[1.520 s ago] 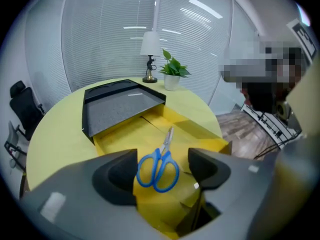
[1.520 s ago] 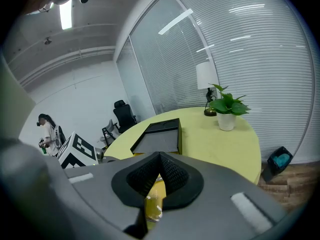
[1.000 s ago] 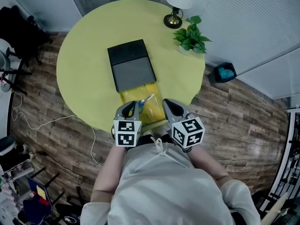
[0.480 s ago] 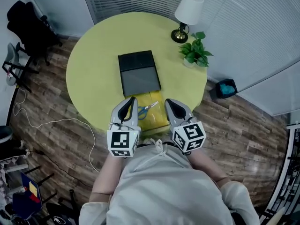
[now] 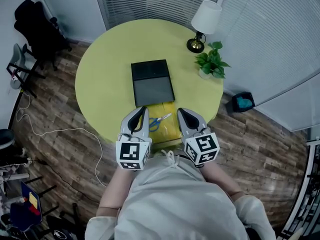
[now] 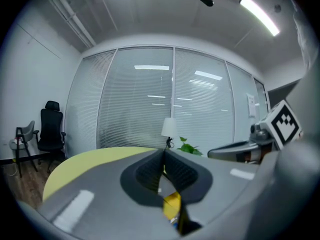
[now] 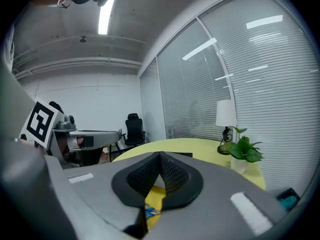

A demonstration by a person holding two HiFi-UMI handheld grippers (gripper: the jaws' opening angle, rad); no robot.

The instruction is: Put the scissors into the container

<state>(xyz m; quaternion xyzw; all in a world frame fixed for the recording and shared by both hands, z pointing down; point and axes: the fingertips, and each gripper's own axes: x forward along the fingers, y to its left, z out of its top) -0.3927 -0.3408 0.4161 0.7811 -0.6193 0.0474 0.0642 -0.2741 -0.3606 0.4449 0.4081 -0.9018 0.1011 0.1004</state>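
The blue-handled scissors [image 5: 159, 121] lie in a yellow open container [image 5: 170, 131] at the near edge of the round yellow table [image 5: 105, 74]. A black lid or box [image 5: 152, 82] covers the container's far part. My left gripper [image 5: 141, 109] hovers just left of the scissors and my right gripper [image 5: 181, 110] just right of them; neither touches them. Both are shut and hold nothing. In the left gripper view the left gripper [image 6: 163, 151] has its jaws meeting at the tip. The right gripper view shows the same of the right gripper [image 7: 160, 155], with the scissors [image 7: 149, 212] below.
A lamp with a white shade [image 5: 205, 21] and a small potted plant [image 5: 212, 64] stand at the table's far right edge. A black office chair [image 5: 40, 31] is on the wooden floor to the left. A cable [image 5: 55, 131] runs across the floor.
The left gripper, close over the scissors a second ago, has drawn back a little; the scissors now lie free between both grippers. The head view has shifted, so the table sits lower in the frame.
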